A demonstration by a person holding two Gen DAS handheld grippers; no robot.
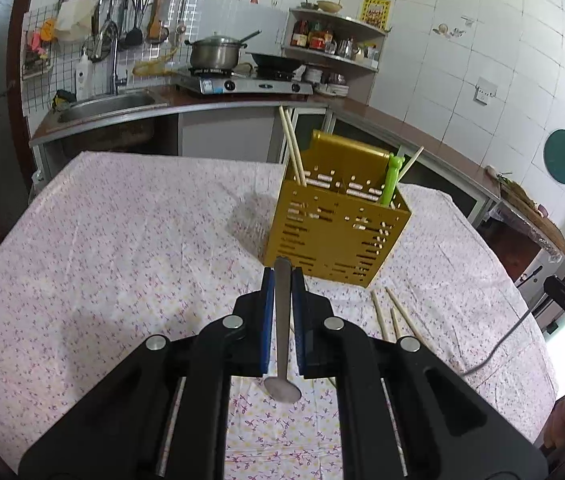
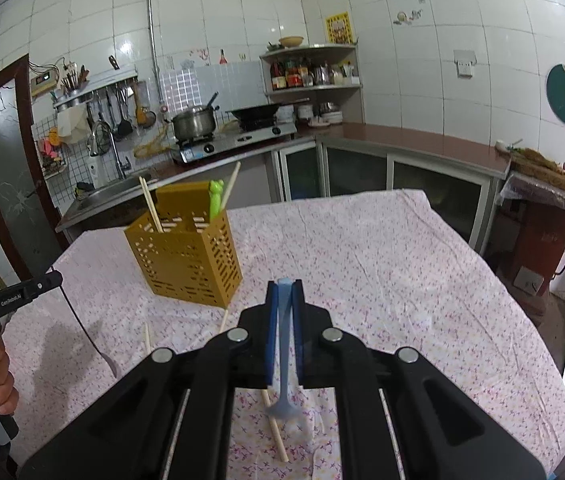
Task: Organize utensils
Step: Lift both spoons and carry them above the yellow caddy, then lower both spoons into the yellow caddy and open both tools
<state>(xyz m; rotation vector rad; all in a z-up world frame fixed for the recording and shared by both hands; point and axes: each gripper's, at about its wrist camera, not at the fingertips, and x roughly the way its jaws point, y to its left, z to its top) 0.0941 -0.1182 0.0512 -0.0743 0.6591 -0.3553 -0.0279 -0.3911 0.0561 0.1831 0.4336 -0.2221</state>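
Tabletop point(image 1: 122, 240) under a floral cloth, in a tiled kitchen. Yellow perforated utensil holder point(image 1: 334, 232) upright near the middle, holding chopsticks point(image 1: 292, 148) and a green frog-topped utensil point(image 1: 390, 180). Left gripper point(image 1: 283, 276) clamped on a metal spoon point(image 1: 282, 332), bowl toward the camera, above the cloth. Right gripper point(image 2: 284, 286) closed tight on a pale blue plastic utensil point(image 2: 283, 352). Loose chopsticks point(image 1: 396, 312) flat on the cloth just beside the holder.

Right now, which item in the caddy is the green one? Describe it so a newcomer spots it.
On the floral tablecloth stands a perforated gold caddy. At its far right corner a bright green utensil pokes up. Unlike the pale wooden chopsticks beside it, its top is shaped like a frog's head.
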